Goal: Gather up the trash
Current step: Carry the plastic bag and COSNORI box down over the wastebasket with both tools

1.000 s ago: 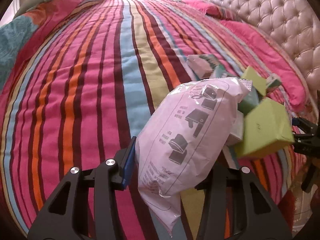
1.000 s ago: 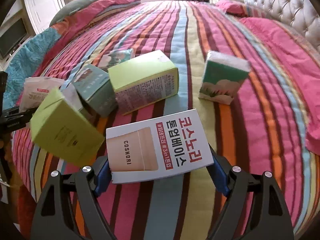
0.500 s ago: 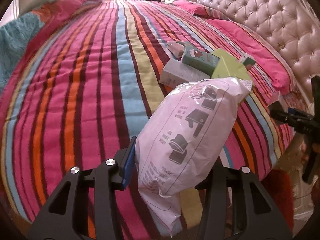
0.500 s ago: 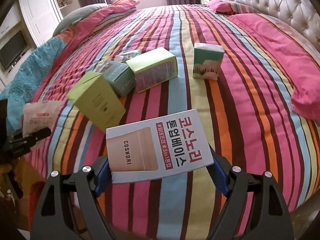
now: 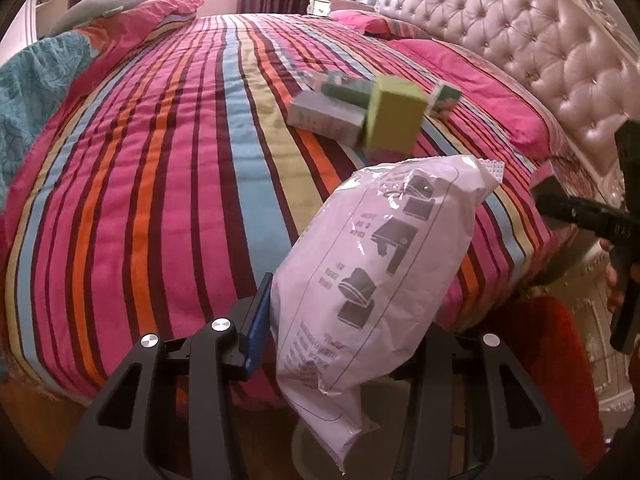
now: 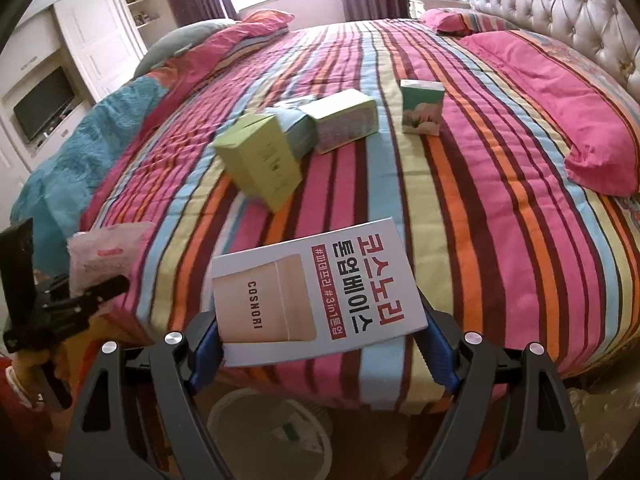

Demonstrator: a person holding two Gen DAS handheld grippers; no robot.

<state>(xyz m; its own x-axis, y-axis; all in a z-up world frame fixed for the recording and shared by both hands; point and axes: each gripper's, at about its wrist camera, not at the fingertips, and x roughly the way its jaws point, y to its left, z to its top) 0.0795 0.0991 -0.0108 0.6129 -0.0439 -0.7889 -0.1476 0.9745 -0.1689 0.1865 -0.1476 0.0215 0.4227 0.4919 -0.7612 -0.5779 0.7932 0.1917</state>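
My left gripper is shut on a pale pink plastic pouch with printed pictograms, held over the bed's near edge. My right gripper is shut on a flat white Cosnori box with red lettering. In the right wrist view the left gripper and its pouch show at the far left. Below the white box a white bin stands on the floor. On the striped bedspread lie a lime green box, a pale green box, a teal box and a small upright green carton.
A tufted headboard and pink pillows bound the right side. A teal blanket drapes the left of the bed. White cabinets with a TV stand beyond. A red rug covers the floor by the bed corner.
Both grippers have pulled back from the bed with their loads still held. The boxes on the bedspread now look smaller and farther, and the floor and white bin have come into view.
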